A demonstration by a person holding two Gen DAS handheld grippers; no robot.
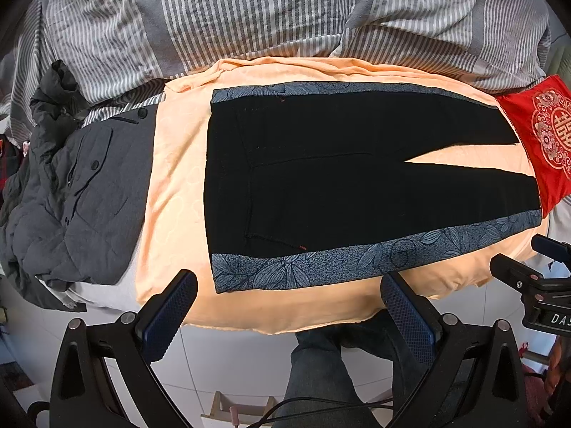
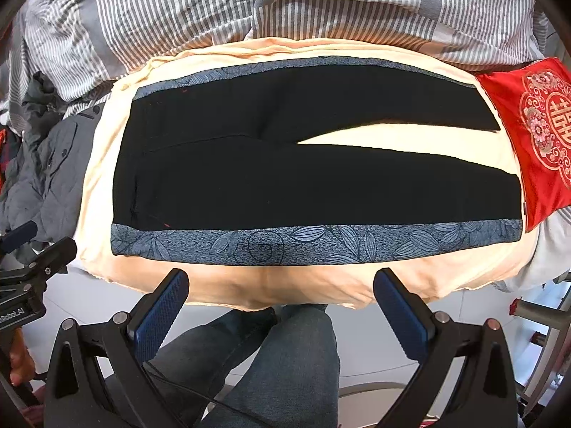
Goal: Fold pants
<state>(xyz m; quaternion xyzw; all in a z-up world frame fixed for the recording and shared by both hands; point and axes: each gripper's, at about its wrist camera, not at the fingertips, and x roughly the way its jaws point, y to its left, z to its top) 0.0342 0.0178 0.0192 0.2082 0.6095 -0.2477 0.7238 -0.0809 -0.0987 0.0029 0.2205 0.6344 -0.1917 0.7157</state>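
Observation:
Black pants [image 1: 339, 178] with blue leaf-patterned side stripes [image 1: 357, 260] lie flat on a peach sheet [image 1: 175, 185], waistband at the left, legs spread toward the right. They also show in the right wrist view [image 2: 303, 185]. My left gripper [image 1: 289, 285] is open and empty, held off the bed's near edge, just short of the near stripe. My right gripper [image 2: 282, 283] is open and empty, also off the near edge, in front of the near stripe [image 2: 321, 242]. The right gripper's body shows at the right of the left wrist view [image 1: 535, 285].
A grey padded jacket [image 1: 78, 199] is piled left of the pants. A red embroidered cushion [image 1: 546, 135] lies at the leg ends. A striped duvet [image 1: 249, 14] is bunched along the far side. The person's jeans-clad legs [image 2: 285, 356] stand against the bed edge.

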